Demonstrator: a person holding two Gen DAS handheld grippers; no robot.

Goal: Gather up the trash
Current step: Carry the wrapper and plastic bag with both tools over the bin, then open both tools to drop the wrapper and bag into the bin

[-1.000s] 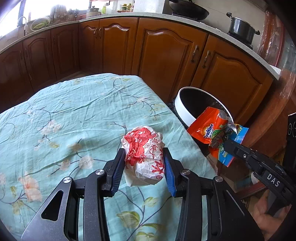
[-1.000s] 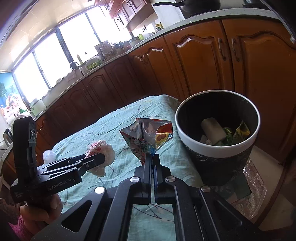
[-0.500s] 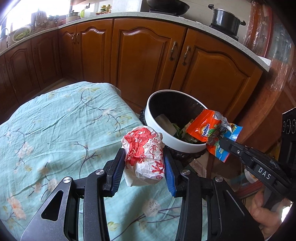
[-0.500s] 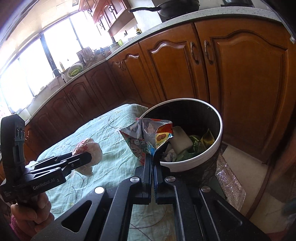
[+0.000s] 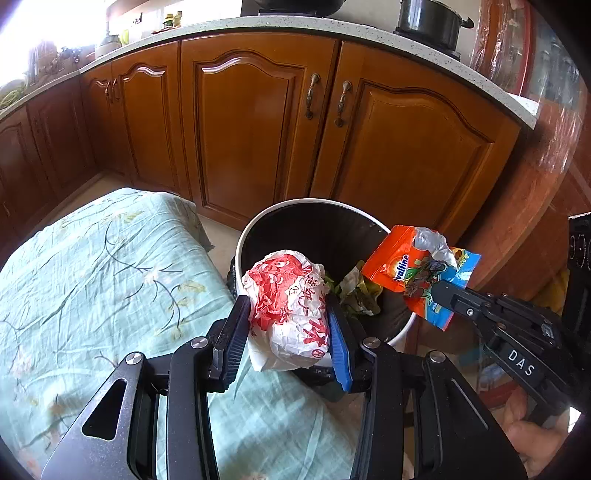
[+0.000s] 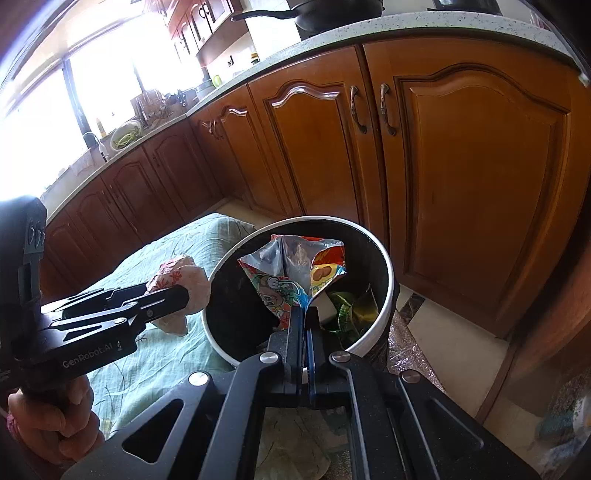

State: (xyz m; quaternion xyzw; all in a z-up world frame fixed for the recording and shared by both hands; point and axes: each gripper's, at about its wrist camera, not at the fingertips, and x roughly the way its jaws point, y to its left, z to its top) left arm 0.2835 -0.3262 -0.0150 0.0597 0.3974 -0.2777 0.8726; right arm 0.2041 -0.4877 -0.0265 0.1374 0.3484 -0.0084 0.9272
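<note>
My left gripper [image 5: 286, 325] is shut on a crumpled white and red wrapper [image 5: 290, 306], held at the near rim of the trash bin [image 5: 258, 218]. The bin is round, white-rimmed and black inside, with green and white scraps at its bottom. My right gripper [image 6: 304, 314] is shut on an orange and blue snack bag [image 6: 295, 273], which hangs over the bin [image 6: 386, 266] opening. In the left wrist view the same snack bag [image 5: 410, 266] sits at the bin's right edge, pinched by the right gripper [image 5: 437, 290]. The right wrist view shows the left gripper [image 6: 184, 295] with the wrapper [image 6: 177, 275] just left of the bin.
A table with a light green floral cloth [image 5: 92, 280] lies left of the bin. Wooden kitchen cabinets [image 5: 258, 122] stand close behind it under a speckled countertop [image 5: 332, 29] with a black pot [image 5: 430, 16]. A person's hand [image 6: 55, 413] grips the left tool.
Both grippers have carried their loads from over the table toward the bin. The snack bag now hangs over the bin's opening and the wrapper has reached its near rim.
</note>
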